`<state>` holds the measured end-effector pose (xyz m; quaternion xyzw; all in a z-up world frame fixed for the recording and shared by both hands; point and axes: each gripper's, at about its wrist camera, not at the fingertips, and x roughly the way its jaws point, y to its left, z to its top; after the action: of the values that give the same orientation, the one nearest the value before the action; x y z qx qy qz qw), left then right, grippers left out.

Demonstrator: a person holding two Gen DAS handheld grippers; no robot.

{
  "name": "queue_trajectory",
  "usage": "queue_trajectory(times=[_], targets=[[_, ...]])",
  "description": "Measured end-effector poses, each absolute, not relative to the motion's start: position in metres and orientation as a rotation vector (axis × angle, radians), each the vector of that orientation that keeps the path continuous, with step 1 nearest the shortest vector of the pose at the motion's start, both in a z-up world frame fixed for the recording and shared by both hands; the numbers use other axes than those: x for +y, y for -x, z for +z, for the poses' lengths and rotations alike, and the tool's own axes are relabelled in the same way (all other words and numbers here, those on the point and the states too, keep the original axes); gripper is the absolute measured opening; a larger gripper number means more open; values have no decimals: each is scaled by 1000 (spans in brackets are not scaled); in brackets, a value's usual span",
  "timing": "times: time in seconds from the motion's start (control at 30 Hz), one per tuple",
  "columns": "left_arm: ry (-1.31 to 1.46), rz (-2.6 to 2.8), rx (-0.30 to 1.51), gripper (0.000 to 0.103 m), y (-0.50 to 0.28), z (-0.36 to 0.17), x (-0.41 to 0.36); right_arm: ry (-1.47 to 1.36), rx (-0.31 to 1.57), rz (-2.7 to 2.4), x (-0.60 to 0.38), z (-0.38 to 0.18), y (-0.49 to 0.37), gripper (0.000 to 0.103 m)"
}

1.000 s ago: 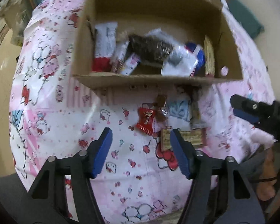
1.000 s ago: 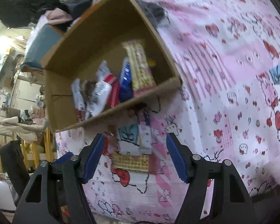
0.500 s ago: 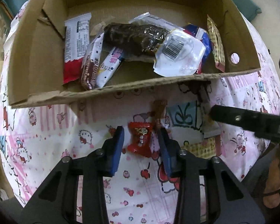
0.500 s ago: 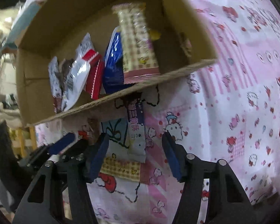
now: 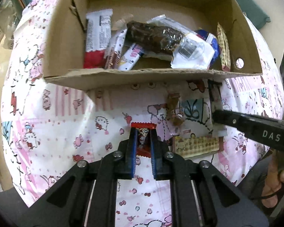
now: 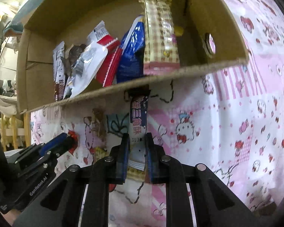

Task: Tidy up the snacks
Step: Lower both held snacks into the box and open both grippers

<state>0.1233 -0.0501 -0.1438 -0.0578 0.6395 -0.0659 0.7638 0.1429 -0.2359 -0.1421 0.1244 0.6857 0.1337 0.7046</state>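
Note:
My left gripper [image 5: 143, 132] is shut on a small red snack packet [image 5: 143, 134] lying on the Hello Kitty cloth. My right gripper [image 6: 137, 138] is shut on a long white and navy snack bar [image 6: 138, 117] that lies just in front of the cardboard box. The cardboard box [image 5: 134, 78] holds several snacks, among them a dark chocolate bar [image 5: 153, 36] and a checked wafer pack [image 6: 160, 34]. A small brown candy [image 5: 175, 109] and a checked yellow pack [image 5: 197, 144] lie on the cloth between the grippers.
The pink Hello Kitty cloth [image 5: 66, 117] covers the round table [image 6: 255, 113]. The box's front wall [image 6: 123, 89] stands close above both grippers. The right gripper's arm [image 5: 255, 130] crosses the right side of the left wrist view. Furniture clutter stands at the far left [image 6: 1, 98].
Both grippers have come down near the cloth and closed: the left on the red packet, the right on the white and navy bar. Both were open a second ago.

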Motion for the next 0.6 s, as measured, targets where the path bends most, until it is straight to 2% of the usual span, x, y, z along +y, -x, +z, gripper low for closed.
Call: queue_trajectory(times=[0.47,0.6], targets=[[131,-106,1331,10,-102,-107,-19,-256,1471,349,-222,-101,-116,17],[50,-98,1276,10,-94,-89,-19,-266,1443,387,-219,-80,-104,17]])
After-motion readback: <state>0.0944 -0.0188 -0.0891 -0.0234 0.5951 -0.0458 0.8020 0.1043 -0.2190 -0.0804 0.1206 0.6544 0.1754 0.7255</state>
